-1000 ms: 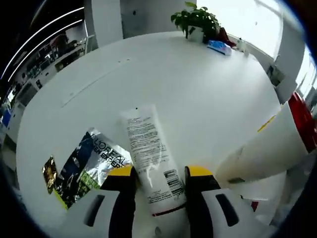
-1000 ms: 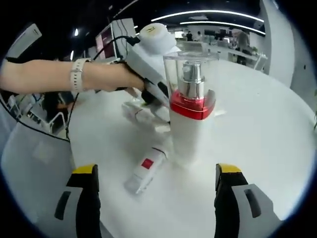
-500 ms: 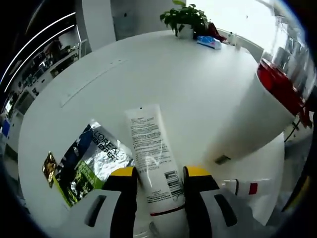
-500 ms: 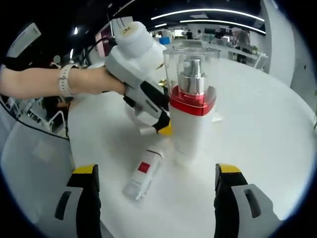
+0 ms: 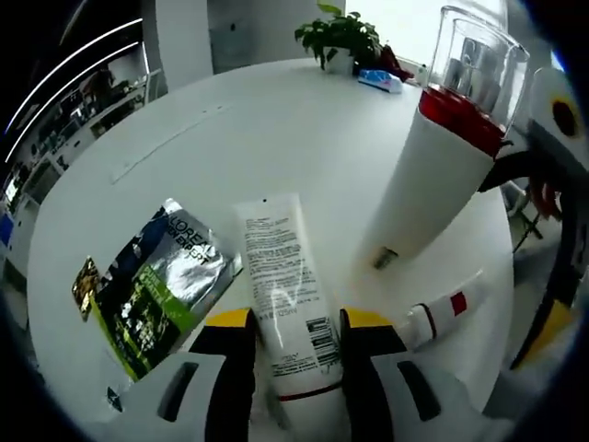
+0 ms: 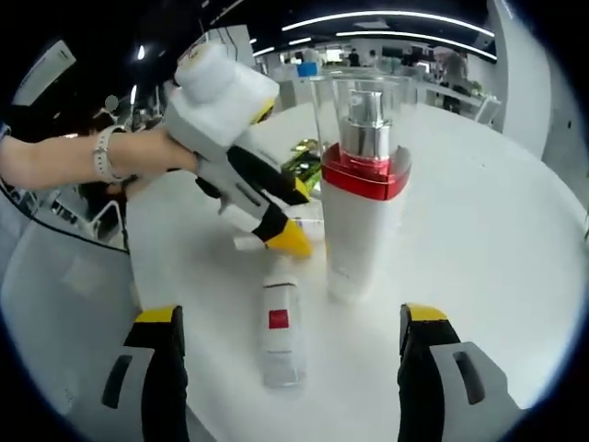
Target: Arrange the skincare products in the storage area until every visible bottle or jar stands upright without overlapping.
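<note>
We see a round white table [image 5: 304, 120] in an open office, a potted green plant [image 5: 339, 35] at its far edge. On it we count four skincare items: one tall white pump bottle with a red collar and clear cap [image 6: 361, 198], upright near the middle; one flat white squeeze tube with black print [image 5: 283, 290], lying down; one small white tube with a red square label [image 6: 280, 330], lying beside the bottle's base; one silver, blue and green foil sachet [image 5: 152, 296], flat near the near edge. In the left gripper view the small tube's end is hidden behind the jaw. The left gripper [image 5: 295, 324] has its jaws narrowly set against both sides of the flat tube. The right gripper [image 6: 293, 327] is spread wide, holding nothing.
</note>
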`<act>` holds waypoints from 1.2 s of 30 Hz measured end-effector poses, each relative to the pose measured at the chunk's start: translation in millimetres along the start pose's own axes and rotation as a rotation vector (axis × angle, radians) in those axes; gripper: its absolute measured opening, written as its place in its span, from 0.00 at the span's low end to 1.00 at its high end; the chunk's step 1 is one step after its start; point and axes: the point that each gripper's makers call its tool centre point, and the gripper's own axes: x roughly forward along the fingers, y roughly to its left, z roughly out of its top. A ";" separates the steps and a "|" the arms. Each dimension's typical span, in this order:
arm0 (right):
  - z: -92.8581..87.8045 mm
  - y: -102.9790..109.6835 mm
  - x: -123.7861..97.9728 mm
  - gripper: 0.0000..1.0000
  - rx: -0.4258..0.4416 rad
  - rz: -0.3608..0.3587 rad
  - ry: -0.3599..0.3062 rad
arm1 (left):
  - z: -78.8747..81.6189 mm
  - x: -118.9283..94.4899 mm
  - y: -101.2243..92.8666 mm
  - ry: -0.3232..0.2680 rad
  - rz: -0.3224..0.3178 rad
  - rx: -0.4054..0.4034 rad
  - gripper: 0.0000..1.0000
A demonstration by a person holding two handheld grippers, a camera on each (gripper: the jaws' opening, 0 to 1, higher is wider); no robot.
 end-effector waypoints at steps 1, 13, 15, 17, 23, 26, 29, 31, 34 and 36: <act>-0.4 0.3 0.2 0.96 0.000 0.000 0.001 | 0.5 0.5 1.3 -0.002 -0.005 -0.004 0.29; -7.1 3.4 4.0 0.96 0.008 0.021 0.028 | -22.6 -18.8 -11.2 -0.006 -0.060 -0.035 0.28; -7.5 6.0 4.3 0.95 0.010 0.028 0.033 | -25.4 -20.5 -10.9 -0.005 -0.062 -0.033 0.28; -8.8 6.4 4.9 0.95 0.005 0.030 0.040 | -28.3 -21.9 -9.5 -0.004 -0.064 -0.030 0.28; -9.9 8.3 4.9 0.94 0.008 0.038 0.046 | -41.3 -33.2 -20.4 -0.007 -0.093 -0.058 0.27; -10.0 8.2 5.1 0.94 0.011 0.039 0.046 | -46.2 -37.1 -22.6 -0.009 -0.101 -0.073 0.27; -10.2 9.5 5.2 0.93 0.017 0.044 0.047 | -52.5 -41.2 -22.3 -0.003 -0.101 -0.069 0.27; -10.2 10.6 5.4 0.93 0.022 0.050 0.047 | -55.8 -43.6 -22.0 0.001 -0.104 -0.072 0.27; -9.6 12.8 5.5 0.90 0.032 0.061 0.045 | -61.0 -46.9 -23.5 0.005 -0.120 -0.076 0.27; -8.3 14.9 5.4 0.88 0.052 0.074 0.040 | -65.1 -48.1 -26.3 0.012 -0.129 -0.080 0.27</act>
